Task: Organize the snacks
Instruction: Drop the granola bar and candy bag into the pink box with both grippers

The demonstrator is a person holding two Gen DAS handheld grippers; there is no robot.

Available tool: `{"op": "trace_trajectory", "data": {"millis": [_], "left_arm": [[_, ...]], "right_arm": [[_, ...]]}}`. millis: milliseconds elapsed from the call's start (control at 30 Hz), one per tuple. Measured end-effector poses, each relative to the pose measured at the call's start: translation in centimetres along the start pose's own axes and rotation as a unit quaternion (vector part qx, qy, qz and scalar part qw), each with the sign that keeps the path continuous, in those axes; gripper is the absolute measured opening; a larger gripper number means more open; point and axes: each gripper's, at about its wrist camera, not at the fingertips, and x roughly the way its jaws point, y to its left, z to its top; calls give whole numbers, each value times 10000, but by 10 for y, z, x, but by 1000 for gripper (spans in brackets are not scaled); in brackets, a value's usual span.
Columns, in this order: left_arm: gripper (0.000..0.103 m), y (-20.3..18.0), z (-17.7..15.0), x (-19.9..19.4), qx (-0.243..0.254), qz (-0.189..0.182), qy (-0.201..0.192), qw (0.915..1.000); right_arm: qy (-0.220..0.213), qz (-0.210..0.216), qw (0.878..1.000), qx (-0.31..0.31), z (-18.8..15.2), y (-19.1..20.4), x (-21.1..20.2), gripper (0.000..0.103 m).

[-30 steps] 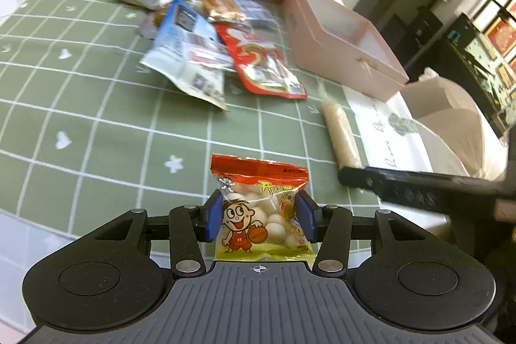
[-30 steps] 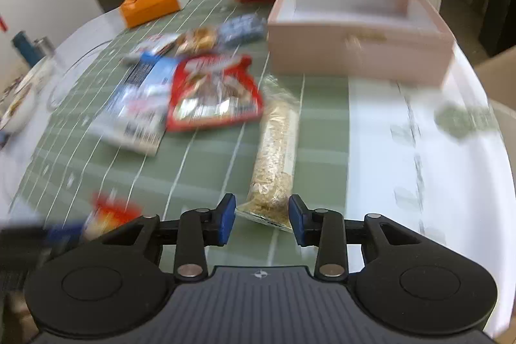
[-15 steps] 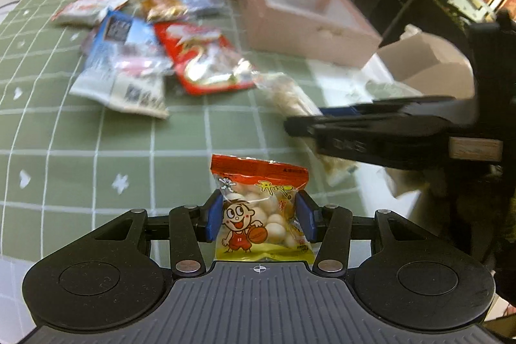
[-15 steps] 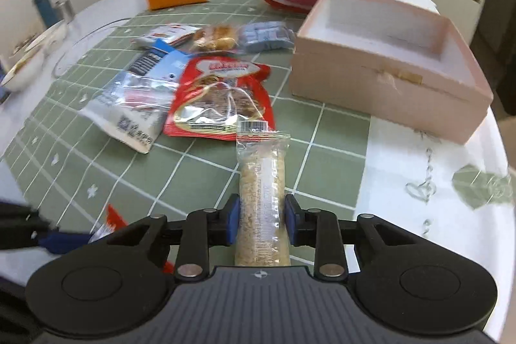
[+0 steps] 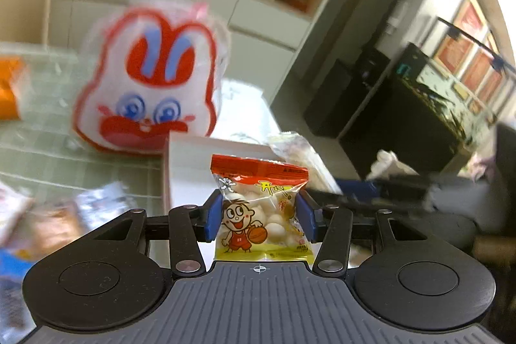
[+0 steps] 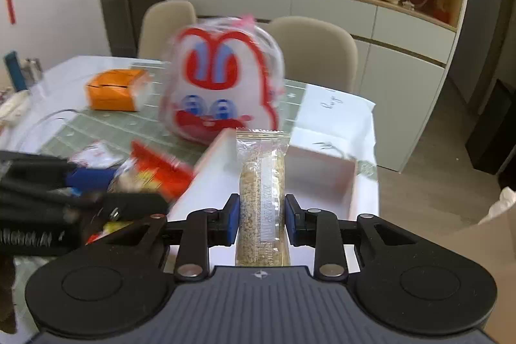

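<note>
At the bottom centre of the left wrist view, the left gripper pinches a small snack bag between its blue pads. The bag has a red top band, a yellow base, a cartoon boy with a basketball and pale round balls showing through the clear film. At the bottom centre of the right wrist view, the right gripper clamps a long clear packet of beige crumbly bar, standing upright with its crimped top above the fingers.

A second ago both grippers sat low over the green checked tablecloth, and the bar was lying on the cloth with the right fingers open around its end; now both snacks are lifted and held in front of the pink box, which fills the middle of each view just behind them. The loose packets have slid to the lower left edge of the left view.

The box is open-topped with a pale inside. The left gripper appears blurred at the left edge of the right view, near the box's left wall. Behind the box stands the rabbit-face bag, close to its far rim, with an orange box further left. To the right of the box lies white table up to the edge.
</note>
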Motion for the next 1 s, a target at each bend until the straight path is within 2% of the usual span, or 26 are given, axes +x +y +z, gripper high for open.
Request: {"op": "trace_trajectory", "data": {"millis": [67, 133, 233, 267, 367, 433, 500, 533, 567, 667, 700, 767, 833, 900, 933, 1000], "left_arm": [[53, 14, 2, 39, -196, 319, 377, 9986], [53, 21, -1, 56, -201, 514, 532, 9971], [54, 29, -5, 53, -175, 362, 484, 9980], [54, 31, -4, 52, -153, 335, 503, 9981], [54, 45, 2, 54, -228, 74, 807, 9964], [54, 35, 5, 62, 105, 60, 1175, 9930], [53, 13, 1, 67, 1080, 383, 1376, 9838], [53, 5, -2, 69, 1403, 481, 1462, 9781], [53, 2, -3, 69, 1462, 420, 1554, 9761], [52, 12, 0, 67, 990, -81, 1811, 9784], [52, 16, 3, 63, 895, -161, 1696, 9813], [52, 33, 16, 48, 578, -191, 1181, 9911], [53, 61, 30, 38, 131, 22, 716, 9973], [52, 88, 40, 37, -19, 543, 464, 9974], [52, 100, 41, 40, 42, 799, 459, 9957], [52, 118, 36, 51, 163, 1083, 651, 9919]], "right_arm": [[365, 225, 9982, 418, 2, -21, 34, 29], [543, 307, 9935, 953, -2, -43, 55, 31], [491, 378, 9909, 1198, -11, -59, 63, 39], [473, 392, 9912, 1169, -14, -61, 63, 46], [497, 303, 9926, 1066, -22, -52, 66, 48], [505, 323, 9930, 1017, -26, -42, 67, 48], [505, 242, 9937, 968, -27, -34, 66, 48], [502, 175, 9939, 969, -29, -30, 63, 48], [499, 118, 9939, 973, -31, -28, 60, 49], [413, -146, 9947, 933, -39, -20, 45, 50], [345, -250, 9946, 943, -42, -19, 39, 55], [238, -335, 9945, 964, -49, -15, 26, 57], [161, -375, 9943, 988, -56, -9, 14, 58], [146, -343, 9942, 1004, -65, 0, 4, 58], [161, -292, 9942, 1018, -70, 6, 0, 59], [237, -169, 9945, 1011, -80, 18, -6, 60]]}}
